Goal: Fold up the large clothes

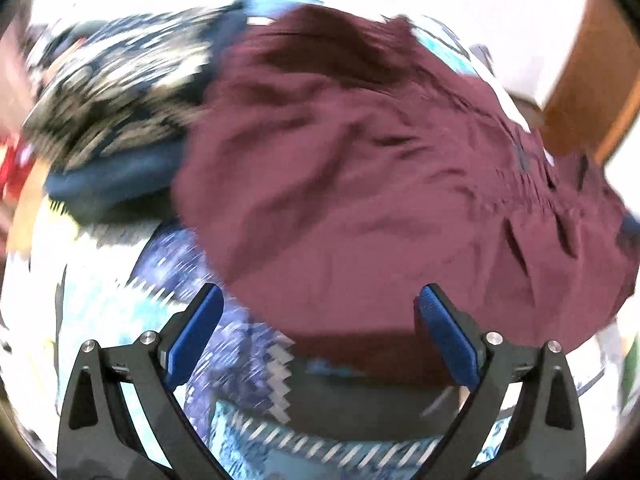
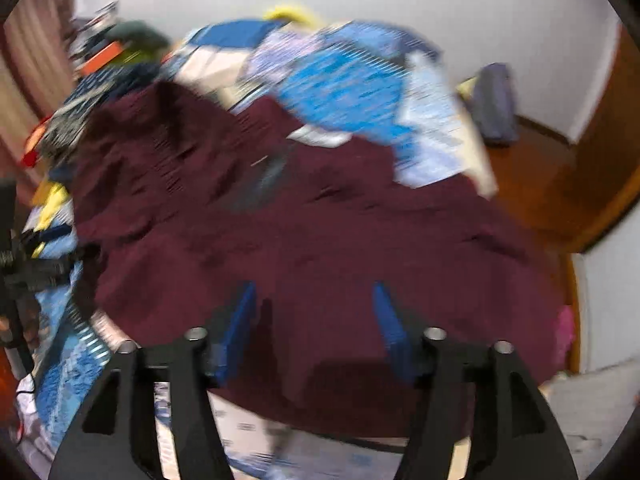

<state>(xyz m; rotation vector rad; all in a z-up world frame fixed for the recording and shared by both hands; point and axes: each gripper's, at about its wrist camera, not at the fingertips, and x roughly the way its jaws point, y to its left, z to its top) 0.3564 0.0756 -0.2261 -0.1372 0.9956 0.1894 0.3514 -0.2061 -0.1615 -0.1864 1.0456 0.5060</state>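
Left wrist: left tool (image 1: pixel 320 308) released, jaws wide, nothing between the pads. Garment (image 1: pixel 380 168), maroon, lies spread on the bed (image 1: pixel 100 300) over a blue patterned cover; its near hem sits just ahead of the pads. Frame is blurred. Risk: closing from here pinches the cover along with the hem, since the 2 layers lie flat on each other at that edge. Lift would then drag the cover and wreck the layout. A patterned dark pile (image 1: pixel 120 92) touches the garment's left side; a wide sweep could snag it.

Right wrist: right tool (image 2: pixel 314 304) also released, jaws roughly half apart, maroon cloth below the gap but pads not pressing it. It looks to sit inboard of the hem, not on it. Risk: a pinch there takes a mid-panel bunch, 1 layer or 2, cannot tell, so the fold line comes out crooked. Blur is heavy too, so aim is uncertain. Garment runs close to the bed's right edge near the floor (image 2: pixel 540 184); uneven pull between the 2 tools could slide it off.
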